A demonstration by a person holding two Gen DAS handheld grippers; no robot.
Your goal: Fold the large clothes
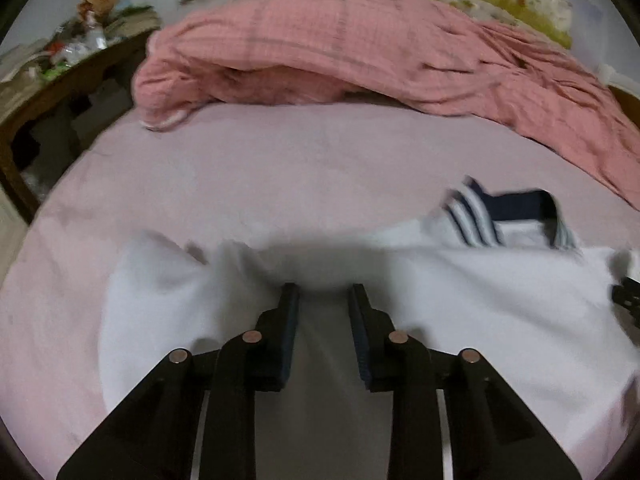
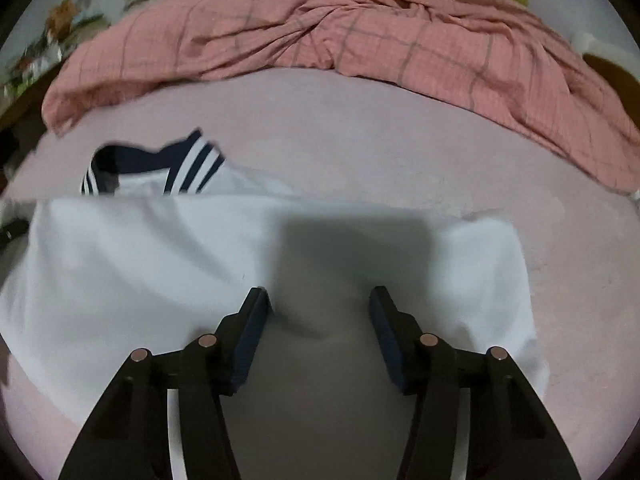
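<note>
A white shirt (image 1: 460, 292) with a navy, white-striped sailor collar (image 1: 484, 216) lies on the pale pink bed sheet (image 1: 280, 168). Its lower part is folded up over the body, and the collar shows beyond the fold. My left gripper (image 1: 323, 294) is open just above the shirt's left part, with white cloth between and under its fingers. My right gripper (image 2: 320, 298) is open over the shirt (image 2: 160, 256) near its right end. The collar (image 2: 160, 164) lies to its far left. Neither gripper holds cloth.
A crumpled pink checked blanket (image 1: 340, 52) lies across the far side of the bed and also shows in the right wrist view (image 2: 340, 28). A wooden table (image 1: 60, 80) with clutter stands left of the bed. The other gripper's tip (image 1: 626, 296) shows at the right edge.
</note>
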